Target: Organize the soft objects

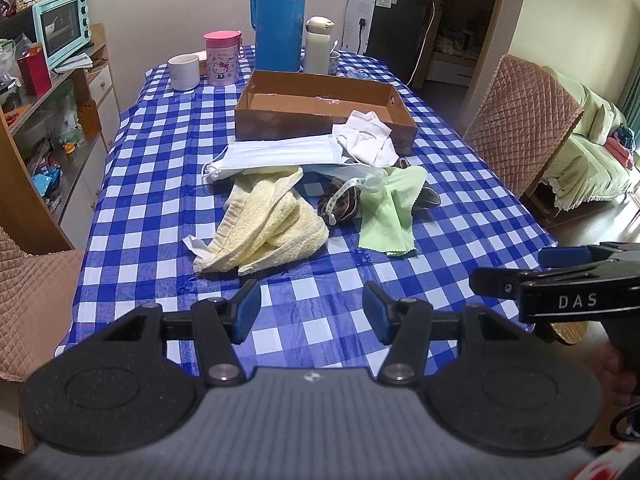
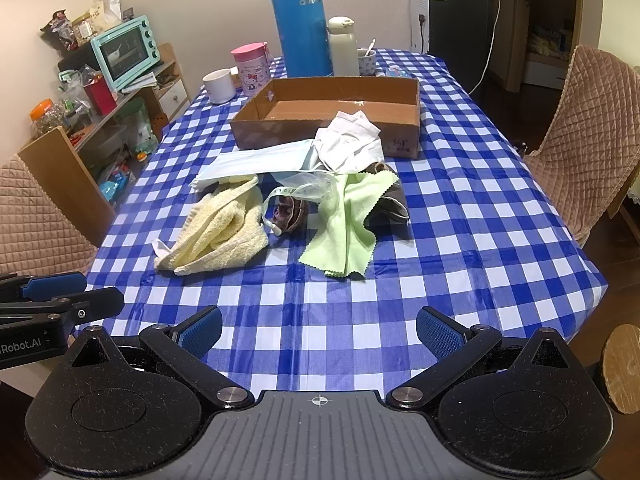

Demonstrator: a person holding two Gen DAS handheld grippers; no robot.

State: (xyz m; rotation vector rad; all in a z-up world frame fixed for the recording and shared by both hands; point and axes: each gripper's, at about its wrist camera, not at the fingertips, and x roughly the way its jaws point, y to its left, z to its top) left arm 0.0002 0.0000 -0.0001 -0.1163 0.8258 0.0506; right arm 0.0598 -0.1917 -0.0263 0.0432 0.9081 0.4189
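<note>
1. The left gripper (image 1: pixel 311 307) and the right gripper (image 2: pixel 319 331) both hang over the near edge of the blue-and-white checked tablecloth (image 2: pixel 460 240), jaws spread apart and holding nothing. The soft things lie in one loose heap well ahead of them, just in front of the shallow brown cardboard box (image 2: pixel 280 130), which looks empty.
2. The pale yellow terry towel (image 1: pixel 268 228) is bulky and folded on itself; a pinch on one fold would likely drag the rest along the cloth.
3. The light blue pleated face mask (image 1: pixel 280 154) overlaps the towel's far edge, so lifting either could pull the other off course.
4. The white crumpled cloth (image 2: pixel 348 144) leans on the box's front wall (it may snag there).
5. The thin green wavy-edged cloth (image 2: pixel 348 224) covers part of a dark brown bundle (image 2: pixel 292 214); whether that is one item or several, I cannot tell.
6. The tall blue thermos flask (image 2: pixel 302 24) and pink lidded cup (image 2: pixel 252 66) stand behind the box; an overreach might tip them.
</note>
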